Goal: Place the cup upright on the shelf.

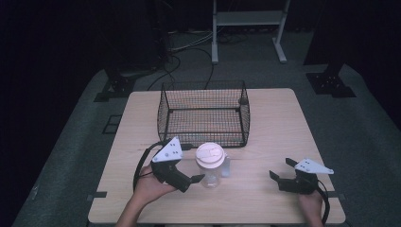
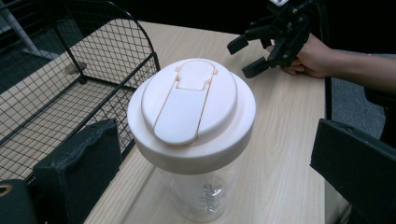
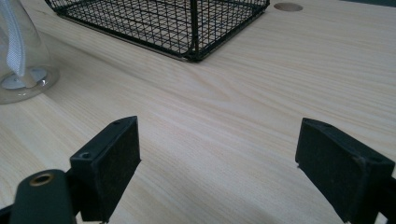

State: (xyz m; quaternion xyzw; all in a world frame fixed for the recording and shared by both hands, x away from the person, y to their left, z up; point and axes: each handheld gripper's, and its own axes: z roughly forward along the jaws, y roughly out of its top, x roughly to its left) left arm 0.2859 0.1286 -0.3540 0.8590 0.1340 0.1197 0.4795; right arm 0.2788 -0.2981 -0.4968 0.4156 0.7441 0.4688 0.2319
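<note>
One clear bottle (image 1: 210, 165) with a cream flip lid (image 2: 191, 106) stands upright on the wooden table (image 1: 274, 123), just in front of the wire basket (image 1: 204, 113) and apart from it. We take this bottle as the thing in hand and the basket as our landmark.

The left gripper (image 1: 193, 180) sits in front of the basket and touching or nearly touching the bottle's left side; the high view cannot settle which. In the left gripper view its jaws stand spread wide, one at each side of the bottle body below the lid, gripping nothing yet. We judge the step to be closing on the bottle for a lift.

To do it well, we advise bringing the pads (image 2: 79, 168) onto the clear wall under the lid's overhang, not onto the lid itself, which could flip open or slip. The squeeze should be square across the widest part, so that the bottle does not tip toward the basket's front wall.

The right gripper (image 1: 280, 176) rests on the table well to the right of the basket's front corner, jaws spread, holding nothing. It stands clear of the bottle and need not move.
</note>
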